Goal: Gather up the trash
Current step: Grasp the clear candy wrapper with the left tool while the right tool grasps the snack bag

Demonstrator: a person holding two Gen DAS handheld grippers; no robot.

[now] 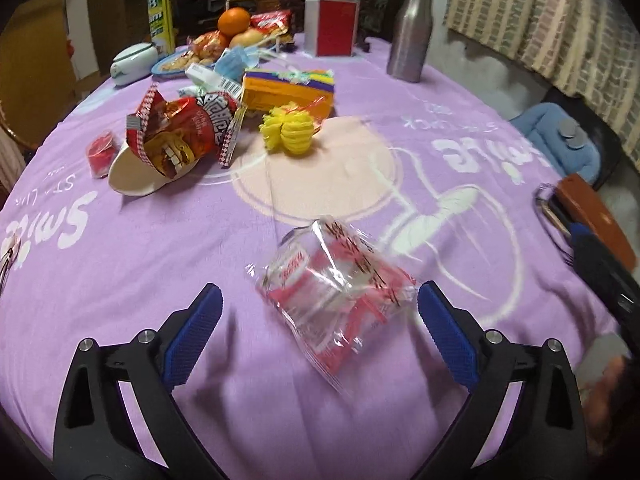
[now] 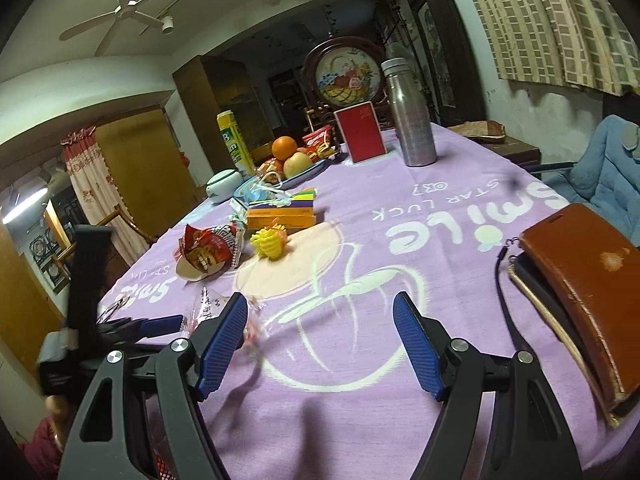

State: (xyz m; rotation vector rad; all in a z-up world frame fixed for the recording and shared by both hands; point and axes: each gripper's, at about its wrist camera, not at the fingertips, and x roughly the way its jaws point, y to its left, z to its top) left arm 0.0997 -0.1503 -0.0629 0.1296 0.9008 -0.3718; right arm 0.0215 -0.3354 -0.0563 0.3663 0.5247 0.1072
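A crumpled clear wrapper [image 1: 336, 292] with red print lies on the purple tablecloth [image 1: 160, 256], between the blue pads of my left gripper [image 1: 320, 296]. That gripper is open; its right pad [image 1: 448, 336] sits close to the wrapper's edge and the left pad is well apart from it. Farther back, a torn red snack bag [image 1: 176, 140] sticks out of a tipped paper cup. My right gripper [image 2: 320, 300] stands open over bare cloth with nothing between its fingers. In the right wrist view the wrapper [image 2: 208, 308] peeks out past the left finger.
A yellow crinkled item [image 1: 290, 132], an orange box [image 1: 288, 92] and a small red wrapper [image 1: 100, 152] lie mid-table. A fruit plate [image 1: 168, 65], a red box [image 1: 332, 26] and a steel bottle [image 1: 412, 28] stand at the back. A brown wallet [image 2: 588, 280] rests at the right edge.
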